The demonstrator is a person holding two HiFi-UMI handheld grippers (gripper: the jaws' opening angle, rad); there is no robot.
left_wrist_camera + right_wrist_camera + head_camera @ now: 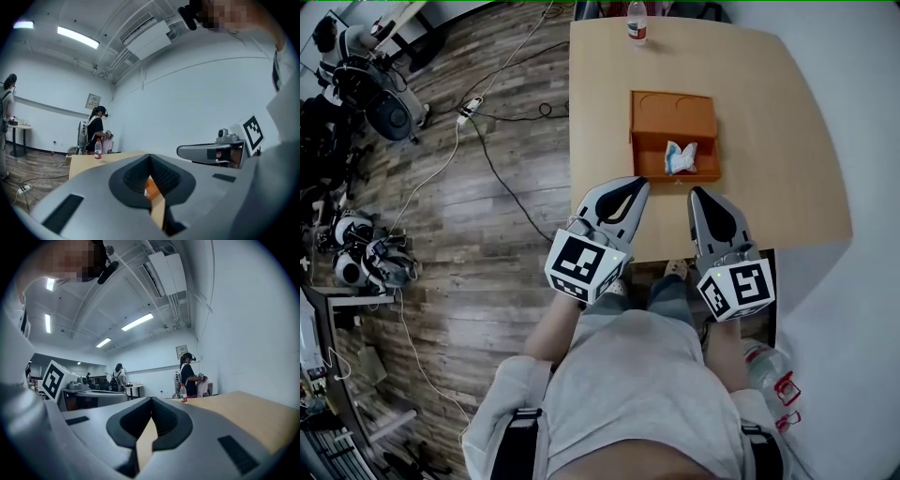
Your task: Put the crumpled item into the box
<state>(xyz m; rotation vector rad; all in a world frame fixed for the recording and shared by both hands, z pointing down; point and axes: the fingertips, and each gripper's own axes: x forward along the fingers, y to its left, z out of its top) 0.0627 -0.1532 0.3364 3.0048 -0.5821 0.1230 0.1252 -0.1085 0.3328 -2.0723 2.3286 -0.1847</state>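
An orange box sits mid-table with its lid laid back. A crumpled white item lies inside its open tray. My left gripper hovers at the table's near edge, just short of the box's front left corner, jaws shut and empty. My right gripper is level with it to the right, also shut with nothing held. In the left gripper view, a sliver of the orange box shows past the shut left gripper. The right gripper view shows the shut right gripper over bare table.
A plastic water bottle stands at the table's far edge. The wooden table has a wood floor to its left with cables and a power strip. Other people stand at the room's far side.
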